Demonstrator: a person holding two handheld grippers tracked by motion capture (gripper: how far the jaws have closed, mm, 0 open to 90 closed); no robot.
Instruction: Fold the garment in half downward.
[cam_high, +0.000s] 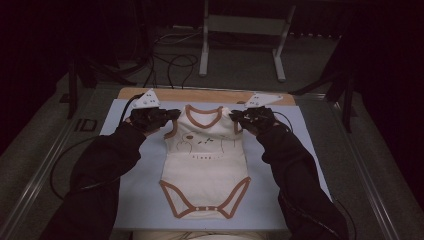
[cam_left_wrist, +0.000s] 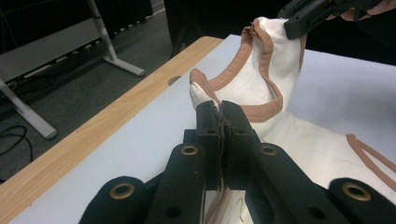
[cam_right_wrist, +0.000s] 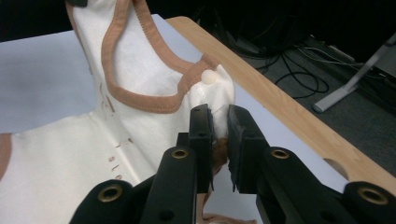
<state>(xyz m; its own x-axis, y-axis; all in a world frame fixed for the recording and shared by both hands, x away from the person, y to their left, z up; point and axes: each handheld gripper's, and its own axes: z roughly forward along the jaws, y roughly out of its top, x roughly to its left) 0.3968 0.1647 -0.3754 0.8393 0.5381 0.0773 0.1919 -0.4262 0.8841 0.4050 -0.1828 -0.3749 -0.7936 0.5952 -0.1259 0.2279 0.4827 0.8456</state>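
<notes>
Here the cream bodysuit (cam_high: 205, 162) lies flat at the middle of the pale blue mat (cam_high: 125, 200), neckline toward twelve o'clock and snap end toward six. The left gripper (cam_high: 172, 116) is clamped on its shoulder at about ten o'clock. The right gripper (cam_high: 236, 116) is pinched on the opposite shoulder at about two o'clock, both lifting the shoulders off the mat.
</notes>
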